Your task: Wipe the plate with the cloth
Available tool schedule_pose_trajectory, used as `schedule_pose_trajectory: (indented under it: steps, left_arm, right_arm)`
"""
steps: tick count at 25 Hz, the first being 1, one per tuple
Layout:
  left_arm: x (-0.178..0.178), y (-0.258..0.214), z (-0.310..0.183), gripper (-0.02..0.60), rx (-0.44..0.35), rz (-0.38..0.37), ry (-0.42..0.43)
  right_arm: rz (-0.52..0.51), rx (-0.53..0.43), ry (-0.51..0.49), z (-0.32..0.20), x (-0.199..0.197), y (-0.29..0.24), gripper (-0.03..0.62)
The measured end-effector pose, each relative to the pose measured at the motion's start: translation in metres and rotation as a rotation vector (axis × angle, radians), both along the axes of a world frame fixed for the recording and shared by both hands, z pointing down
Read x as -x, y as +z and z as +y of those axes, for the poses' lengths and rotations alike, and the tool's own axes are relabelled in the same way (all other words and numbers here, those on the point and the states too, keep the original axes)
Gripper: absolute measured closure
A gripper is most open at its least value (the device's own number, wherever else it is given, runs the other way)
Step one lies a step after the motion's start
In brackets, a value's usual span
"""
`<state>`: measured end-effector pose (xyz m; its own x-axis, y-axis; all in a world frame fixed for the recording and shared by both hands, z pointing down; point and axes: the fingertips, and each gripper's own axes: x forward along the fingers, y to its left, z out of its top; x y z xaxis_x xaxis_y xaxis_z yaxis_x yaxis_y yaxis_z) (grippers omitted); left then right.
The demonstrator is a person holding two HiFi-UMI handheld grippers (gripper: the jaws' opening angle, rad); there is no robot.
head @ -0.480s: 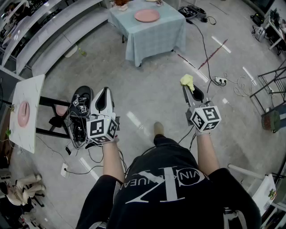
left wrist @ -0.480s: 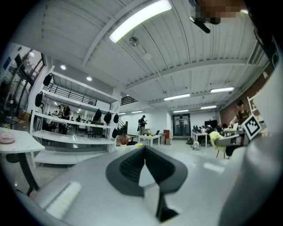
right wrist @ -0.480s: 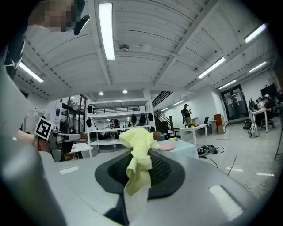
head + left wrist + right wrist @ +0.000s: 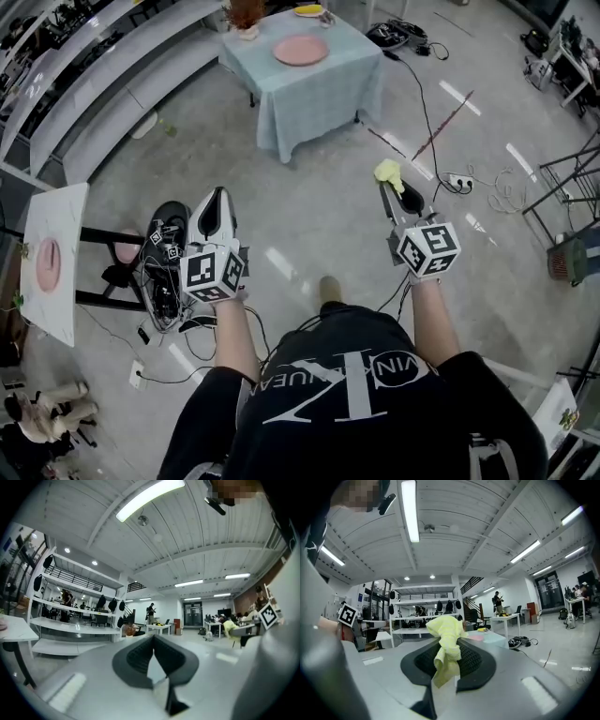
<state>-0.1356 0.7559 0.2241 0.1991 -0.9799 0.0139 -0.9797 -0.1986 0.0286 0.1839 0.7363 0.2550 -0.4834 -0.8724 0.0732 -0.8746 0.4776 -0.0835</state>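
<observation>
A pink plate (image 4: 301, 50) lies on a table with a light blue-green cloth cover (image 4: 309, 89) far ahead in the head view. The same plate (image 4: 484, 638) shows small and pink in the right gripper view. My right gripper (image 4: 392, 187) is shut on a crumpled yellow cloth (image 4: 389, 172), which sticks out from its jaws (image 4: 446, 651). My left gripper (image 4: 214, 203) is held at waist height over the floor, jaws shut with nothing between them (image 4: 153, 660). Both grippers are well short of the table.
A white side table (image 4: 52, 258) with another pink plate (image 4: 46, 263) stands at the left. Cables and black gear (image 4: 164, 262) lie on the floor under my left gripper. A power strip and cords (image 4: 459, 176) run at the right. Shelving (image 4: 84, 84) lines the far left.
The whole view has shifted: the covered table and pink plate sit lower and slightly nearer in the head view. Both grippers keep their hold and pose.
</observation>
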Motion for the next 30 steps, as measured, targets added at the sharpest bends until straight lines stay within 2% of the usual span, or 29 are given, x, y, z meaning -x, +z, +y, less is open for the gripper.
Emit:
schedule_pose_trajectory:
  steps: [7, 12, 15, 18, 30]
  left_arm:
    - [-0.01, 0.008, -0.064, 0.581, 0.024, -0.014, -0.031]
    - [-0.017, 0.007, -0.1, 0.581, 0.015, 0.028, -0.058]
    - [-0.028, 0.005, -0.117, 0.581, 0.014, 0.005, -0.055]
    - [-0.036, 0.004, -0.128, 0.581, 0.018, -0.021, -0.047]
    - [-0.039, 0.016, -0.146, 0.581, 0.046, -0.044, -0.043]
  right_arm:
    - [-0.03, 0.005, 0.025, -0.07, -0.026, 0.004, 0.516]
    - [-0.028, -0.011, 0.0, -0.11, -0.036, 0.003, 0.516]
    - [-0.027, -0.012, -0.005, -0.129, -0.043, 0.0, 0.514]
    - [-0.025, -0.003, -0.014, -0.14, -0.046, 0.002, 0.514]
    - [-0.032, 0.037, -0.04, -0.159, -0.036, 0.021, 0.514]
